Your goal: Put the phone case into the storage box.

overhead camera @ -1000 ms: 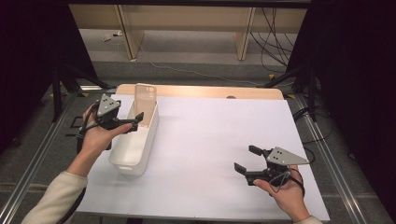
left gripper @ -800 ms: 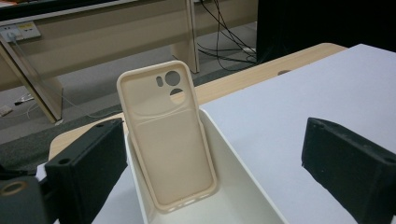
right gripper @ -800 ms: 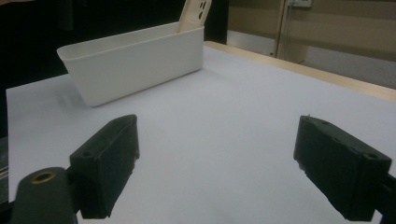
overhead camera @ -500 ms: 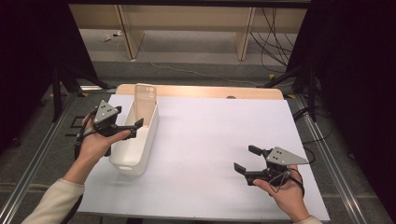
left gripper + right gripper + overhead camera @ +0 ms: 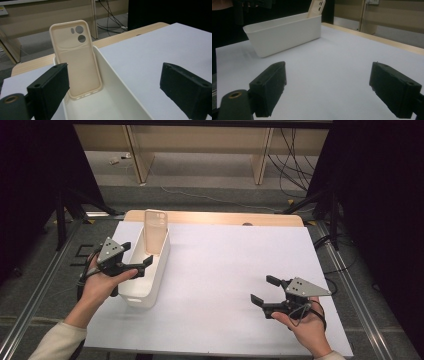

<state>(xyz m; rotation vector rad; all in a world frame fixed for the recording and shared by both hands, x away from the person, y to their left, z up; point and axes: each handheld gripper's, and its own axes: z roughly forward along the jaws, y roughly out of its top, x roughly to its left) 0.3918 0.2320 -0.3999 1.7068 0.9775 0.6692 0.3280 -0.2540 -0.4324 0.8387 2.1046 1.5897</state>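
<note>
High view: a white bin (image 5: 149,272) sits at the table's (image 5: 225,270) left side, a beige phone case (image 5: 154,231) upright against its far end. The left gripper (image 5: 140,265) hangs over the bin's near half, the right gripper (image 5: 265,290) low at the right.

Left gripper view: jaws wide apart, empty, case (image 5: 76,60) beyond them in the bin (image 5: 120,95).

Right gripper view: jaws wide apart, holding nothing, above bare table (image 5: 332,65); the bin (image 5: 284,33) stands well off.
</note>
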